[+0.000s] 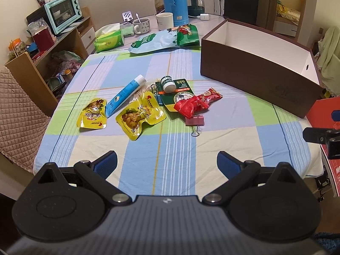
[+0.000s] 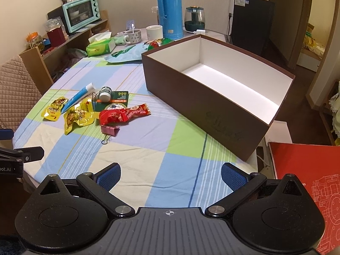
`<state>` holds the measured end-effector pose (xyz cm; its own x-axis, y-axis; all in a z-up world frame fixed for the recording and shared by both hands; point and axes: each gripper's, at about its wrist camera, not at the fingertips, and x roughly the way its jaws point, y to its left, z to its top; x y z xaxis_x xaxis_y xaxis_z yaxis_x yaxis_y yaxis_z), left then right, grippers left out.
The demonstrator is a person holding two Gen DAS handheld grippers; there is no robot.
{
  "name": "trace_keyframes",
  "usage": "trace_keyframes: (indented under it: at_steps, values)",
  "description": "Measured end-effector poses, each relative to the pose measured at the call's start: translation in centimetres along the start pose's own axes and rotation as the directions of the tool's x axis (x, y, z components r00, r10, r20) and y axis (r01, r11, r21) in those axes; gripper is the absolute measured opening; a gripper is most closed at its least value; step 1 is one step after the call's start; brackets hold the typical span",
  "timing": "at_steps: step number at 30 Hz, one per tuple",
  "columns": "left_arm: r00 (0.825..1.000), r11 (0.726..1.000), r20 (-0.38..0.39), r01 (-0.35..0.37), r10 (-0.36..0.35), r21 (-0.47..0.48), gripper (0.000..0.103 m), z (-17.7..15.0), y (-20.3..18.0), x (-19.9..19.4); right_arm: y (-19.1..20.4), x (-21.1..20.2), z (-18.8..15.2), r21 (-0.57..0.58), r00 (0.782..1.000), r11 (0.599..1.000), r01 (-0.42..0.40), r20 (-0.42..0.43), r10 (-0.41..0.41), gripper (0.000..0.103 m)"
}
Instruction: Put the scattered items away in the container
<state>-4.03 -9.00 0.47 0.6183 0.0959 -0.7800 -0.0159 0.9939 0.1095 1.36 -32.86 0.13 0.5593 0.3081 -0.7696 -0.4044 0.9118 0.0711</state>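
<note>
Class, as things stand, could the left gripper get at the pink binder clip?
Probably yes. The left gripper is open and holds nothing, and only bare tablecloth lies between it and the pink binder clip, though a red snack packet lies partly over the clip's far edge.

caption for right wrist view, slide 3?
Open right gripper facing empty brown box, scattered snacks on checked tablecloth.

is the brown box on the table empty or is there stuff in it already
Empty. The right wrist view looks down into the open brown box and shows only bare white floor and walls; the snack packets and clips lie outside on the tablecloth.
</note>
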Motion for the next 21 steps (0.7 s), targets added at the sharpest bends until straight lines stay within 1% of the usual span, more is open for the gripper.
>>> trace_keyframes:
  at_steps: [8, 16, 21]
  values:
    - [1.000, 1.000, -0.009, -0.005, 0.005, -0.019, 0.100, -0.2, 0.8, 0.4, 0.1, 0.3, 0.2, 0.002, 1.000, 1.000, -0.025, 0.013, 0.025, 0.103]
    - [1.000, 0.999, -0.021, 0.003, -0.005, -0.052, 0.100, 0.6, 4.0, 1.9, 1.3, 1.6, 1.4, 0.009, 0.998, 0.998, -0.057, 0.032, 0.056, 0.103]
    - [1.000, 0.998, -0.027, 0.009, -0.010, -0.059, 0.100, 1.6, 6.2, 3.2, 1.6, 3.3, 2.5, 0.060, 0.997, 0.996, -0.069, 0.021, 0.068, 0.103]
